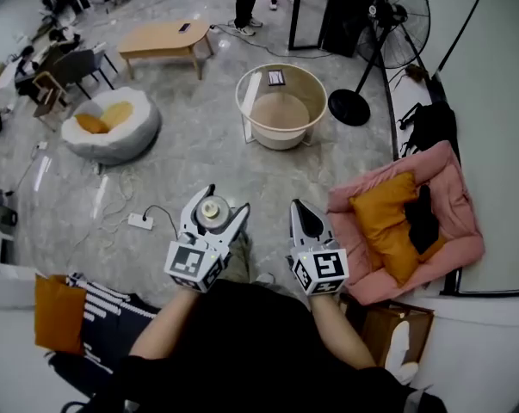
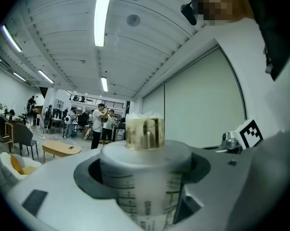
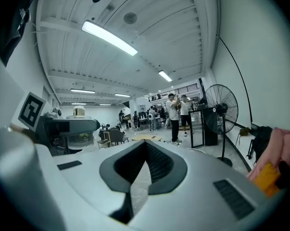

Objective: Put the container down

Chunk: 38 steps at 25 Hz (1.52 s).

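The container point(image 1: 213, 211) is in your left gripper point(image 1: 225, 201), held upright above the floor point(image 1: 199, 153) in front of your body; it is a pale see-through cup with printed measuring lines on its wall and a lid with a clear knob point(image 2: 145, 131) on top; the 2 jaws stand wide and clasp it from both sides, its body seated in the notch between them. Your right gripper point(image 1: 299, 212) is just beside it on the right, apart from it, clenched on nothing; its 2 jaws meet at the tips. Both grippers point forward, roughly level.

On the floor ahead stands a round tub point(image 1: 242, 101) with a pale rim; a standing fan point(image 1: 388, 24) is to its right; a low wooden table point(image 1: 160, 37) stands further back on the left; a white beanbag point(image 1: 113, 132) sits left of the tub. To your right lies a pink pad point(image 1: 453, 192) with an orange pillow point(image 1: 384, 222) on it; a power strip point(image 1: 140, 222) lies on the floor left of your left gripper.
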### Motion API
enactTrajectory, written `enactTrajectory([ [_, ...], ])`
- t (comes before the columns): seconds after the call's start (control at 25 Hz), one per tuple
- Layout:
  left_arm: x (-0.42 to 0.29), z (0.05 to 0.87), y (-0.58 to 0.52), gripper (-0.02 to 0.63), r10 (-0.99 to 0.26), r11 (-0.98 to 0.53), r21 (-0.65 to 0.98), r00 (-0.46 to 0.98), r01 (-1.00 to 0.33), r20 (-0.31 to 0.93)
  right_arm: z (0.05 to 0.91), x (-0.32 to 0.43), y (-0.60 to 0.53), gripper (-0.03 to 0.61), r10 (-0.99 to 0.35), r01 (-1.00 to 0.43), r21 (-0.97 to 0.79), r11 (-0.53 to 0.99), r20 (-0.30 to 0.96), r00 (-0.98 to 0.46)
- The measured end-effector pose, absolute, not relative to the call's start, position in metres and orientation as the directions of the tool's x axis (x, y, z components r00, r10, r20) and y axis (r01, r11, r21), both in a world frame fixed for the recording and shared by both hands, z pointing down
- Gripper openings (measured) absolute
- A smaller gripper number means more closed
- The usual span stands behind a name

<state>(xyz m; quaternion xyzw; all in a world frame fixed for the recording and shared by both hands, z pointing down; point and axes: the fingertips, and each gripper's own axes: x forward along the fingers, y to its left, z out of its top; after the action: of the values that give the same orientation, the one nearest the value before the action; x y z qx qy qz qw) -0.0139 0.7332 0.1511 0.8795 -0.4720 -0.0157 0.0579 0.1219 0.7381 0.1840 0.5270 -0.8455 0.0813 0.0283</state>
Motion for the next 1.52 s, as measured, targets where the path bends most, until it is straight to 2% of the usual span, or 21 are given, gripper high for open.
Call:
enactTrajectory([
  [0.16, -0.008, 0.172, 0.711, 0.347, -0.834, -0.531, 0.134, 0.544, -0.837, 0.090, 0.195, 0.138, 0.723, 0.021, -0.900, -0.910, -0.110, 0.401, 0.140, -0.413],
  [0.44, 0.023, 0.178, 0.663, 0.347, -0.793, -0.587, 0.191, 0.606, -0.787, 0.057, 0.210, 0.158, 0.684, 0.021, -0.896, -0.914, -0.105, 0.392, 0.180, -0.405],
  [0.76, 0.039, 0.197, 0.570, 0.347, -0.777, -0.591, 0.226, 0.622, -0.774, 0.096, 0.225, 0.169, 0.595, 0.021, -0.880, -0.914, -0.084, 0.398, 0.248, -0.406],
  [1.12, 0.021, 0.192, 0.447, 0.348, -0.753, -0.611, 0.253, 0.649, -0.750, 0.107, 0.203, 0.143, 0.466, 0.021, -0.838, -0.872, -0.034, 0.489, 0.257, -0.480],
  [1.52, -0.020, 0.182, 0.319, 0.348, -0.732, -0.646, 0.284, 0.680, -0.709, 0.032, 0.201, 0.113, 0.327, 0.021, -0.849, -0.889, -0.077, 0.452, 0.269, -0.455],
])
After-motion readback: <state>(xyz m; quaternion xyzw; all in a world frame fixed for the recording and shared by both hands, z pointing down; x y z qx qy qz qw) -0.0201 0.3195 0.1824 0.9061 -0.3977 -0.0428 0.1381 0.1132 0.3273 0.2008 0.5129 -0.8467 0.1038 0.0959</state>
